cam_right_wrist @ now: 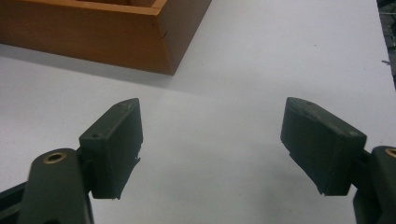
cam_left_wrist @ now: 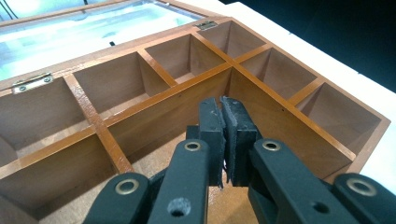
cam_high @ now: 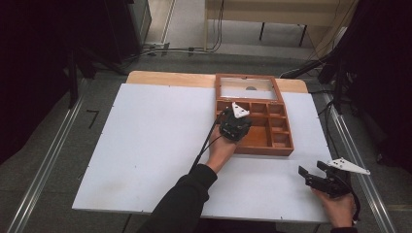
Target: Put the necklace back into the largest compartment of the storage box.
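Here, left gripper (cam_left_wrist: 225, 105) jaws pressed together, empty, over the wooden box's (cam_left_wrist: 261, 100) large compartment.

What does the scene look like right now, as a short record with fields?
box: brown wooden compartment box, glass-panelled lid open
surface: white board on the table
left gripper: jaws shut, nothing between them, over the box's large compartment
right gripper: jaws open, holding nothing, above the board near the box's corner
compartments in view: bare
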